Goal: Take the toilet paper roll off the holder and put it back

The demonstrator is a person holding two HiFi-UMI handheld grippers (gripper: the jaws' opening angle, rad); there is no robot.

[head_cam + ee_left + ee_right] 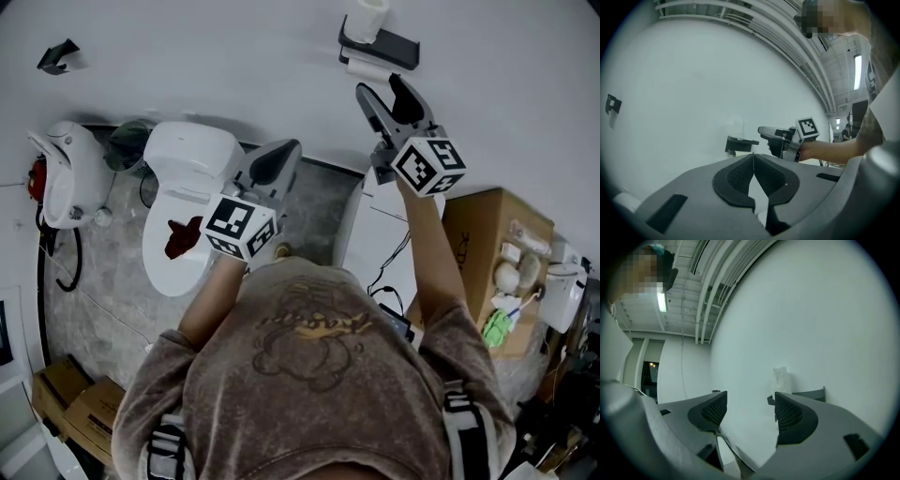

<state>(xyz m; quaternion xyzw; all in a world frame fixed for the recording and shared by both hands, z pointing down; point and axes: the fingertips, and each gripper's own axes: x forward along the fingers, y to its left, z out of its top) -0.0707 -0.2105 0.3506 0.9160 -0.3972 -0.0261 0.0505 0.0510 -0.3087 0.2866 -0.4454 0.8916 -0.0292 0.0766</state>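
Observation:
A white toilet paper roll (367, 17) stands upright on top of the black wall holder (380, 47) at the top of the head view. My right gripper (380, 86) is just below the holder, open, with nothing between its jaws and not touching the roll. In the right gripper view the roll (782, 379) and the holder (808, 393) show ahead, beyond the right jaw. My left gripper (291, 147) is shut and empty, held lower and to the left over the toilet. The left gripper view shows its jaw tips (753, 154) touching, with the holder (739, 143) far ahead.
A white toilet (183, 202) stands below the left gripper, with a white fixture (66, 173) further left. A white cabinet (384, 244) and a cardboard box (497, 253) holding small items stand at the right. A small black bracket (58, 56) hangs on the wall, upper left.

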